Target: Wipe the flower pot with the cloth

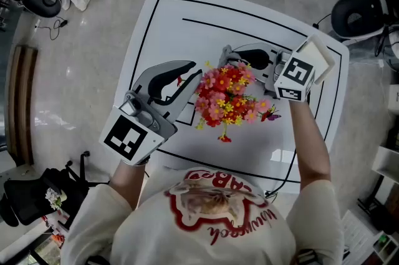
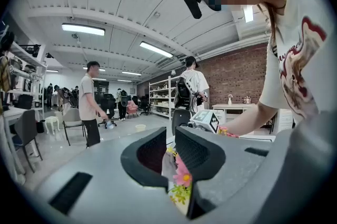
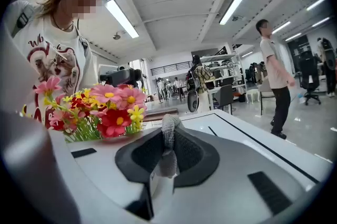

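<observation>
1. One white table (image 1: 187,14).
2. One bunch of flowers (image 1: 227,98), at the table's middle.
3. Two grippers: the left gripper (image 1: 190,78) at the flowers' 9 o'clock, the right gripper (image 1: 227,57) at their 12 o'clock.
4. Two marker cubes: the left cube (image 1: 128,138) and the right cube (image 1: 299,75).
5. One grey cloth (image 3: 168,138).
6. Two black chairs: the near chair (image 1: 355,11) at the table's 2 o'clock, the far chair (image 1: 42,0) at its 10 o'clock.
7. Three people I can count: the wearer (image 1: 212,220), the first bystander (image 2: 89,101) and the second bystander (image 2: 192,86).
</observation>
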Demonstrator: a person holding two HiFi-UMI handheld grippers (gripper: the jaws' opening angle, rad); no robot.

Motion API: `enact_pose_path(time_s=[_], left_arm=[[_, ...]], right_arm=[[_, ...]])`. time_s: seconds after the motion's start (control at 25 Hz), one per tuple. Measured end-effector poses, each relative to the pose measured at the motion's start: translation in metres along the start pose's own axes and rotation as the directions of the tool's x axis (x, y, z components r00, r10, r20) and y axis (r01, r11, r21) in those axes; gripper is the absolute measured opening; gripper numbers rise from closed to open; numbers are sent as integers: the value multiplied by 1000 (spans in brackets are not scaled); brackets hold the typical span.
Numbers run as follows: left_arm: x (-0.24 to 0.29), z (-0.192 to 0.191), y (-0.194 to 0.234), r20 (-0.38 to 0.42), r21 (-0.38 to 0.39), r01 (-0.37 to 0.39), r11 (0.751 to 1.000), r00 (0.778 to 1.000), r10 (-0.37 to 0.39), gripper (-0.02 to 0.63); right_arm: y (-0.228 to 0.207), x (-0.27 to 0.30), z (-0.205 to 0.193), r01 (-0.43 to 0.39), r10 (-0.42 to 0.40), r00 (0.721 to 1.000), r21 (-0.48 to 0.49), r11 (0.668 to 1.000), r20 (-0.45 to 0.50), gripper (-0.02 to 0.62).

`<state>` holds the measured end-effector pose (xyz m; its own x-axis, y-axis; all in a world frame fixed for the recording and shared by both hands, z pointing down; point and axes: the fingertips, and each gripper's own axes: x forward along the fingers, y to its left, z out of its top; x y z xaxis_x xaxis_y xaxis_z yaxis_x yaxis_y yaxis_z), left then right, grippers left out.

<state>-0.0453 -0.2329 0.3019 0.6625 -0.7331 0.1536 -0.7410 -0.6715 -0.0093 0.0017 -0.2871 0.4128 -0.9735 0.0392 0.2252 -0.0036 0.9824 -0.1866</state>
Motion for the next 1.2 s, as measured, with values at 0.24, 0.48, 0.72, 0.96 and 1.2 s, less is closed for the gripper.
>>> enact_pose_path(time_s=[0.24, 0.48, 0.72, 0.96, 1.2], left_arm=[[0, 0, -2, -1, -5, 3, 1000, 1000, -3, 57], [-1, 1, -3, 4, -5, -2, 1000, 1000, 2, 57], [-1, 7, -4, 8, 19, -1, 1000, 1000, 1, 57], [0, 6, -11, 0, 37, 8, 999, 1000, -8, 57], [3, 10, -20, 3, 49, 36, 998, 999, -36, 57]], right_arm=[[8, 0, -12, -17, 17, 1000, 25, 1000, -17, 43], [12, -6, -26, -15, 16, 999, 35, 999, -45, 43], [17, -13, -28, 0, 2, 999, 45, 999, -43, 43], [21, -24, -33, 35, -33, 999, 53, 998, -40, 43], [28, -35, -35, 56, -54, 998, 60, 997, -36, 43]])
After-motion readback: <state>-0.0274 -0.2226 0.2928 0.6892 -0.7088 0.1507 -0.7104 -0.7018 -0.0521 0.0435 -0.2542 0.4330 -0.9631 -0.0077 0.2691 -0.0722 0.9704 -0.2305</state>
